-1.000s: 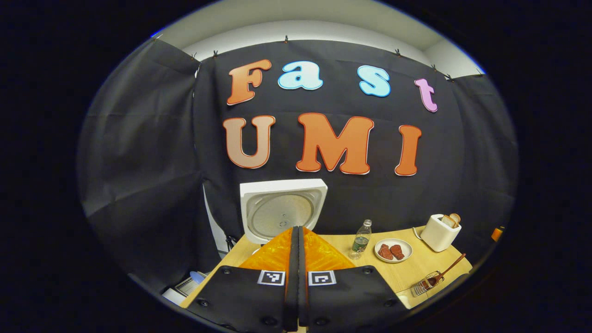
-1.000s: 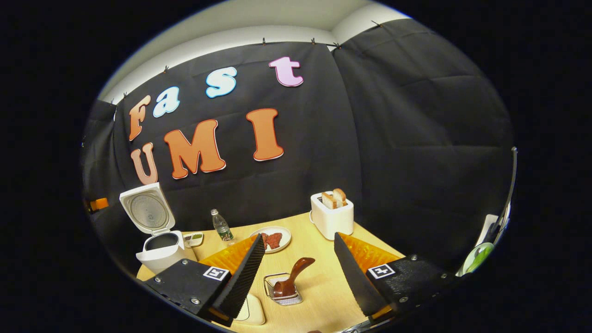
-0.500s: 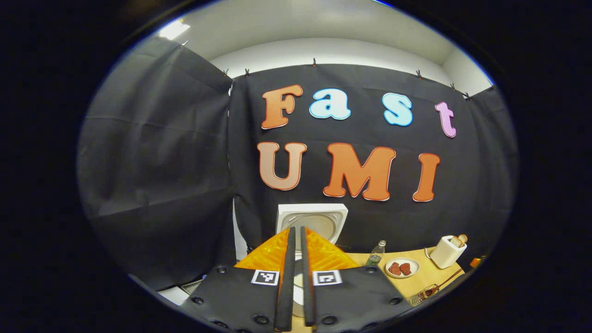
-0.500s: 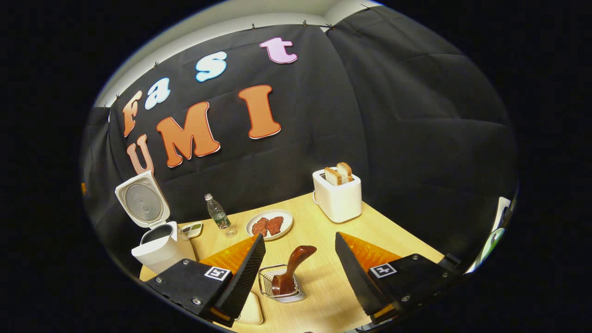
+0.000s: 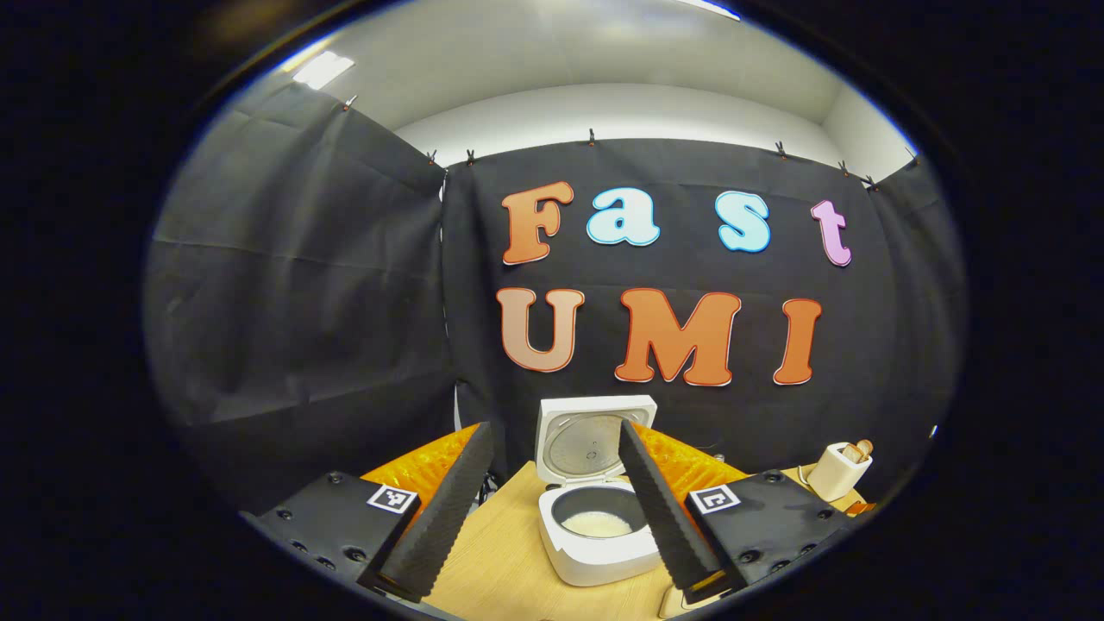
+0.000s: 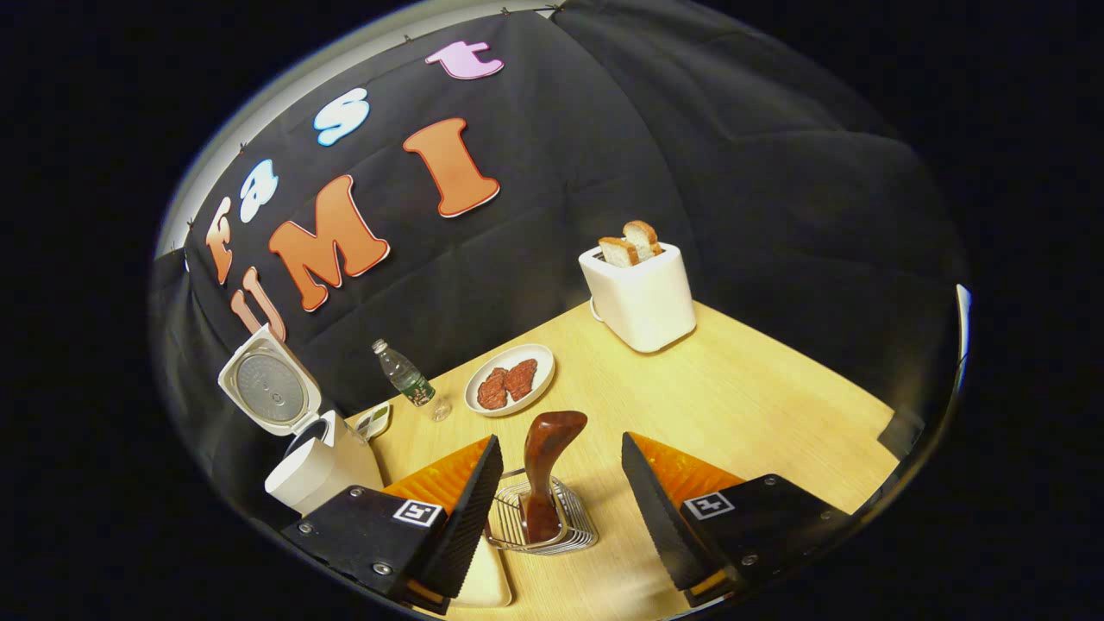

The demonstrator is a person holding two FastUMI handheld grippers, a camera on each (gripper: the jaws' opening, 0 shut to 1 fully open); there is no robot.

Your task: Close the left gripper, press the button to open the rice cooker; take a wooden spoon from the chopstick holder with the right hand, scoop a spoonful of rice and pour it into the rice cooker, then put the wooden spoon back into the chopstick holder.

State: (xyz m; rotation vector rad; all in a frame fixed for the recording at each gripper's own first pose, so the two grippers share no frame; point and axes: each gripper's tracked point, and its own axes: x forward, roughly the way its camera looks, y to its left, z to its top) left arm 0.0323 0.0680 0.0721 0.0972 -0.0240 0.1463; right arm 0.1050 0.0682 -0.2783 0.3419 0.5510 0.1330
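Wooden worktop (image 6: 742, 388) carrying the white rice cooker (image 5: 598, 526), lid raised, white rice in its pot. Left gripper (image 5: 556, 509) hangs before the cooker, jaws apart. Right gripper (image 6: 561, 509), jaws apart, flanks the wire chopstick holder (image 6: 542, 526), in which the wooden spoon (image 6: 545, 461) stands, untouched.
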